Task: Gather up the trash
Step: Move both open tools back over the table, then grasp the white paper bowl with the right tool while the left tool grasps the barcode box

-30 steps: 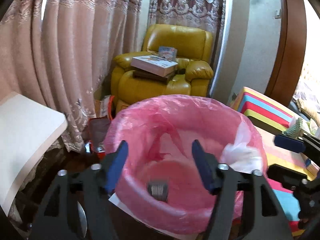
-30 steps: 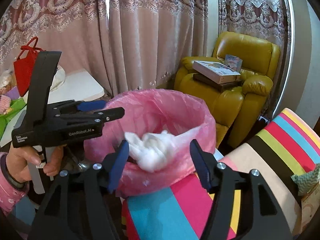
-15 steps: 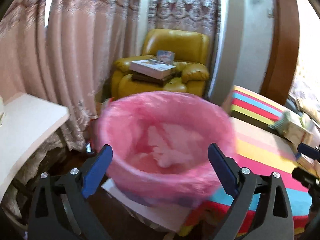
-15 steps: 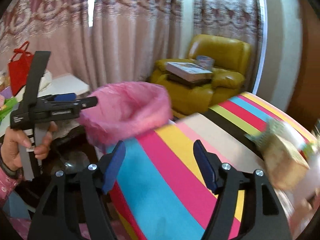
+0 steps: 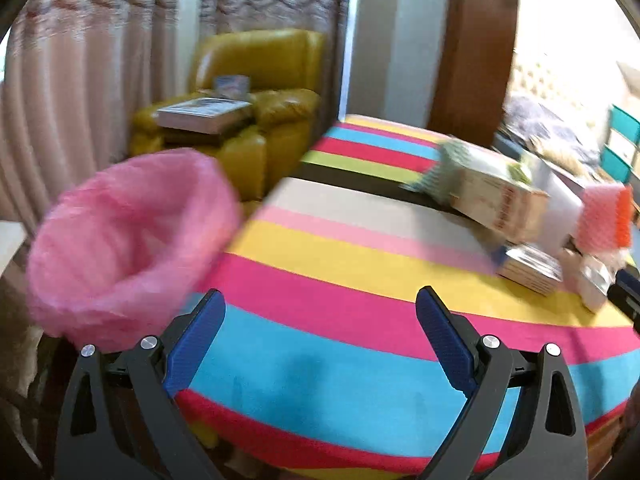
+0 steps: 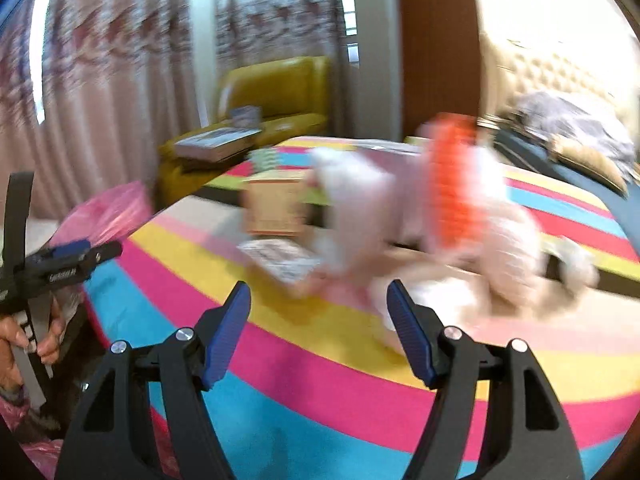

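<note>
Both grippers hang with jaws spread wide and empty above a counter [image 5: 360,248] draped in a bright striped cloth: the left gripper [image 5: 320,336] near its front edge, the right gripper [image 6: 319,330] closer to the clutter. A bin lined with a pink trash bag [image 5: 128,240] stands just beside the counter's left edge. Blurred white crumpled trash [image 6: 420,216] lies on the counter beside a cardboard box [image 6: 276,208], with an orange object [image 6: 454,184] amid the trash, just ahead of the right gripper.

Home, prob. living/bedroom: yellow leather armchair [image 5: 256,92] w/ books, patterned pink curtains [image 5: 80,92], tufted headboard [image 6: 560,76], striped cloth on counter [image 5: 360,272].
</note>
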Action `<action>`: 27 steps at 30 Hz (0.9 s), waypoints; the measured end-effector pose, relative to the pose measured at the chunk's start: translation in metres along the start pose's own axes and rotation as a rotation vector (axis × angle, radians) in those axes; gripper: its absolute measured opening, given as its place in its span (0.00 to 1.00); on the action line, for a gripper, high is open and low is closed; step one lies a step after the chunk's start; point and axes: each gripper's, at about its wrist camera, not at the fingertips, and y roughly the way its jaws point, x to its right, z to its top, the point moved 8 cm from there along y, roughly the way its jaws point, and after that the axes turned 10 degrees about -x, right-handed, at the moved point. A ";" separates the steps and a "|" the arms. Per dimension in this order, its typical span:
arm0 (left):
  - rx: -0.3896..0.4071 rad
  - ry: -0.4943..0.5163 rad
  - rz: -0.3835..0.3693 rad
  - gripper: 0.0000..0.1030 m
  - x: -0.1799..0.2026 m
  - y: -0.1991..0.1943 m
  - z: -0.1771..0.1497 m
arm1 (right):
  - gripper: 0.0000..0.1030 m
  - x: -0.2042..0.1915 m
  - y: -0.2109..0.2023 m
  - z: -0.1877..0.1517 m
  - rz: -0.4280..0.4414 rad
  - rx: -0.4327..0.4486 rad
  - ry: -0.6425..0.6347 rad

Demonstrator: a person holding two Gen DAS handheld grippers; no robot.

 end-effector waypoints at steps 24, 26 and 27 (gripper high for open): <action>-0.096 0.127 -0.181 0.87 0.122 0.031 -0.008 | 0.84 0.047 0.065 -0.003 -0.127 -0.254 0.065; -0.109 0.120 -0.191 0.87 0.127 0.034 -0.007 | 0.84 0.046 0.072 -0.002 -0.140 -0.268 0.048; -0.114 0.119 -0.191 0.87 0.130 0.035 -0.007 | 0.84 0.047 0.076 -0.003 -0.143 -0.279 0.044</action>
